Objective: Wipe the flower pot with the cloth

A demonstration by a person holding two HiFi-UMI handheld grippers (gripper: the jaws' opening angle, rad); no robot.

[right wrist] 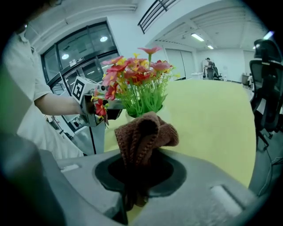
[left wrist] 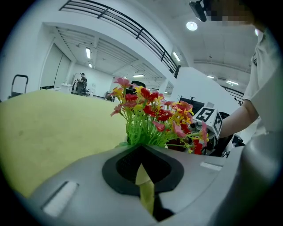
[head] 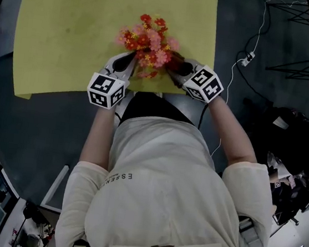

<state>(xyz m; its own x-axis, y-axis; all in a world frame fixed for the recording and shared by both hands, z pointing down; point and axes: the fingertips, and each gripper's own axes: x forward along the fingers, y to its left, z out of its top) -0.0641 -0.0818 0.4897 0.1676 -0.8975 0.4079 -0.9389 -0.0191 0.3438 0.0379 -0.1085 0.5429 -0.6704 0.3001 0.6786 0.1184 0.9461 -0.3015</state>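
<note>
Right tool (right wrist: pixel 139 171) is pinching the brown cloth (right wrist: pixel 146 134) beside the flower pot (right wrist: pixel 127 115); left tool (left wrist: pixel 143 176) (pressed together) is flanking its other side

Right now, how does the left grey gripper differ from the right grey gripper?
The right gripper is shut on a brown knitted cloth; the left gripper is shut with no cloth. In the head view the left gripper stands left of the red and yellow flowers, the right gripper right. Both carry a marker cube.
</note>
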